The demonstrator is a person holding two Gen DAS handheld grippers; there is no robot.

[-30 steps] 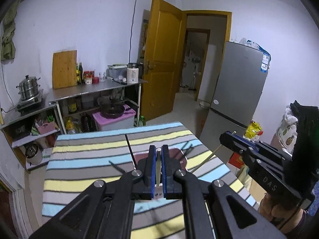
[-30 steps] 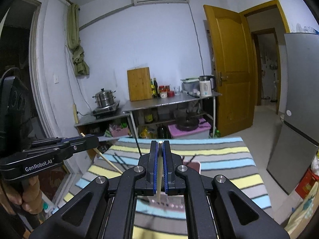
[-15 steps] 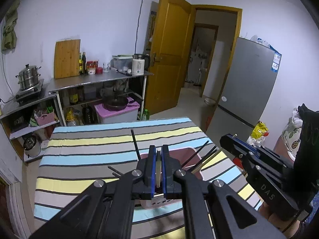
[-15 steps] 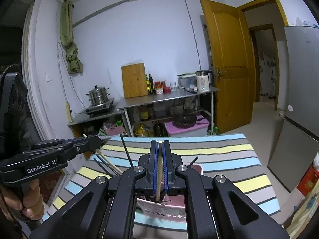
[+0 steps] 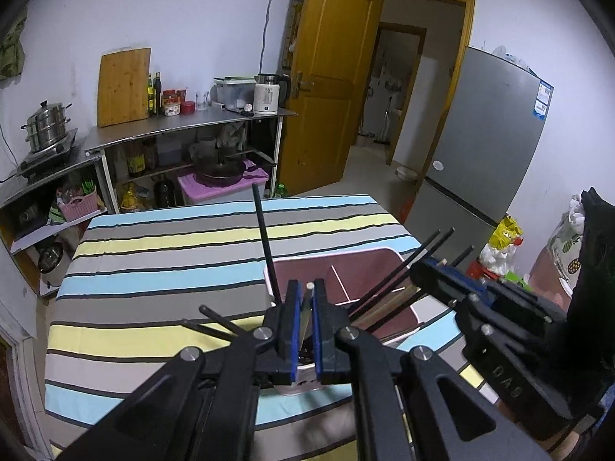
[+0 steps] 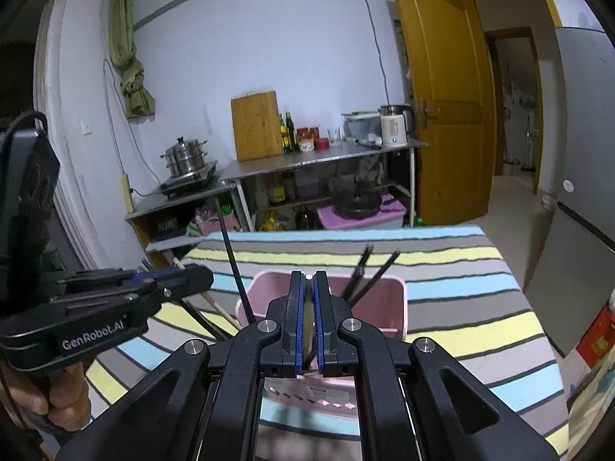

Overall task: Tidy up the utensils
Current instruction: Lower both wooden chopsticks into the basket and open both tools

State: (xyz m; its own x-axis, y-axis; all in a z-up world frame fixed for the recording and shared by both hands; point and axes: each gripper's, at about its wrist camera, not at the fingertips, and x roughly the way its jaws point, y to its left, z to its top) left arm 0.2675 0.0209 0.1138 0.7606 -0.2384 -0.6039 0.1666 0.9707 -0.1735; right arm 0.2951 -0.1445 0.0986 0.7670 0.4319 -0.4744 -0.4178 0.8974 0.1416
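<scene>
A pink bin (image 5: 369, 265) (image 6: 388, 288) stands on the striped table, with several black chopsticks (image 5: 265, 242) (image 6: 374, 269) leaning out of it. My left gripper (image 5: 307, 288) is shut on a pale wooden chopstick (image 5: 306, 307), held just above the bin's near left corner. My right gripper (image 6: 308, 278) is shut on another pale wooden chopstick (image 6: 308, 322), over the bin's near rim. Each gripper shows in the other's view: the right one (image 5: 442, 272) at the bin's right side, the left one (image 6: 180, 280) at its left.
The table (image 5: 173, 269) has a blue, yellow and grey striped cloth. A steel counter (image 6: 326, 153) with a kettle, jars and a cutting board stands behind it. An open wooden door (image 5: 326, 77) and a grey fridge (image 5: 480, 146) are to the right.
Both grippers have moved forward and down toward the pink bin, each still holding its chopstick. The bin now sits right under the fingertips.
</scene>
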